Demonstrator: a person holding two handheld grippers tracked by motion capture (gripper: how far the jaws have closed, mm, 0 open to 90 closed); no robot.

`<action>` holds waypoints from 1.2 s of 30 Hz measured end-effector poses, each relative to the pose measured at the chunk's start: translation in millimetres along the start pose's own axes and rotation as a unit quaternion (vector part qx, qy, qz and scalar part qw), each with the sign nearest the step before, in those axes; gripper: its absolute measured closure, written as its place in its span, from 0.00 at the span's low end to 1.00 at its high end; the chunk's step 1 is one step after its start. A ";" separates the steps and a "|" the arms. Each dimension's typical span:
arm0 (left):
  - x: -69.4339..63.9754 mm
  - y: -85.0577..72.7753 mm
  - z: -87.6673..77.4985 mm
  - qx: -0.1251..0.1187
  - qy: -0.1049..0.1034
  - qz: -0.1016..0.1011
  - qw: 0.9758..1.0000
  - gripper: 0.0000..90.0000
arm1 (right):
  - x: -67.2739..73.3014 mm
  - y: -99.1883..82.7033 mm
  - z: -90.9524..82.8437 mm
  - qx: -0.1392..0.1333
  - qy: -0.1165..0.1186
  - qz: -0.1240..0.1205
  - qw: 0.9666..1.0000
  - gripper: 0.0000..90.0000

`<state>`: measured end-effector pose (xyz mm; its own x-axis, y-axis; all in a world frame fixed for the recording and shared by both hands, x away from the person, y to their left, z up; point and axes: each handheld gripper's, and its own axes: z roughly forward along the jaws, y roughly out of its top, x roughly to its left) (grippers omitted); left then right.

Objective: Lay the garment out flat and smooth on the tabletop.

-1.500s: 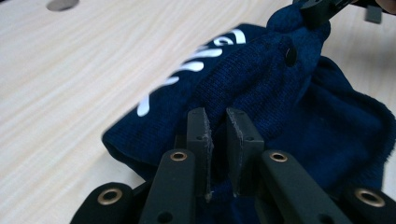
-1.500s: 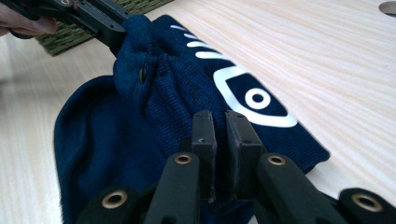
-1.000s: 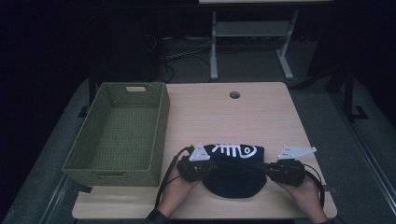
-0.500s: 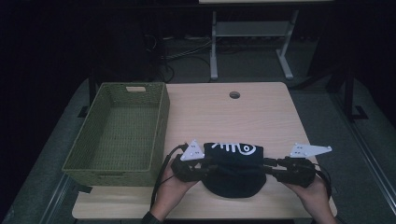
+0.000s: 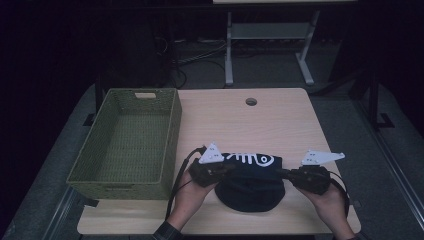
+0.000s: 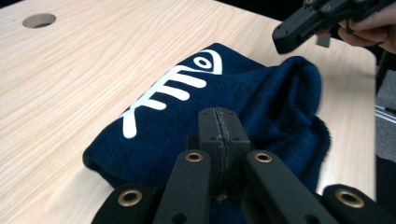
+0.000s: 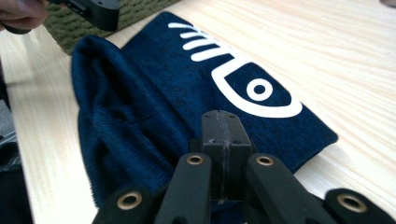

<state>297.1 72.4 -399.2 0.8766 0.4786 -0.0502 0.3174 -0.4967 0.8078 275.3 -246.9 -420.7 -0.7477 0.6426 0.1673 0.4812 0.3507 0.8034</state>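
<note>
Empty green woven basket sits at the table's left, well apart from the action. Left tool has just been closing; in the left gripper view its jaws meet flush above the navy knit beanie, and whether any fabric is pinched between them can't be told from here. Beanie with the white fishbone print lies flat at the near middle of the table, between both hands. Right tool has likewise just been closing, jaws flush together, nothing visibly between them; its tip sits at the beanie's right edge. Risks: if either nip holds just a few loops of knit, a lift probably slips that side and the beanie sags or drops short of the basket. Uneven pull could stretch the cuff or unfold it. Soft knit may also snag on the pad seam on release.
</note>
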 end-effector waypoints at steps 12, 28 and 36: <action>-15.4 -15.7 18.4 0.046 -0.034 0.004 0.998 1.00 | 15.7 -11.9 10.8 0.028 0.019 -0.007 0.999 1.00; -26.4 -46.6 34.7 0.097 -0.020 0.013 0.995 1.00 | 31.4 -40.8 28.9 0.066 0.017 -0.024 0.997 1.00; -24.4 -37.6 25.6 0.080 -0.021 0.009 0.997 1.00 | 32.8 -34.7 24.7 0.062 0.014 -0.029 0.998 1.00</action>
<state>273.1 60.8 -443.4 0.8961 0.4392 -0.0638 0.3520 -0.6159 0.7048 245.3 -221.2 -457.2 -0.7874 0.6006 0.1390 0.4878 0.4691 0.7362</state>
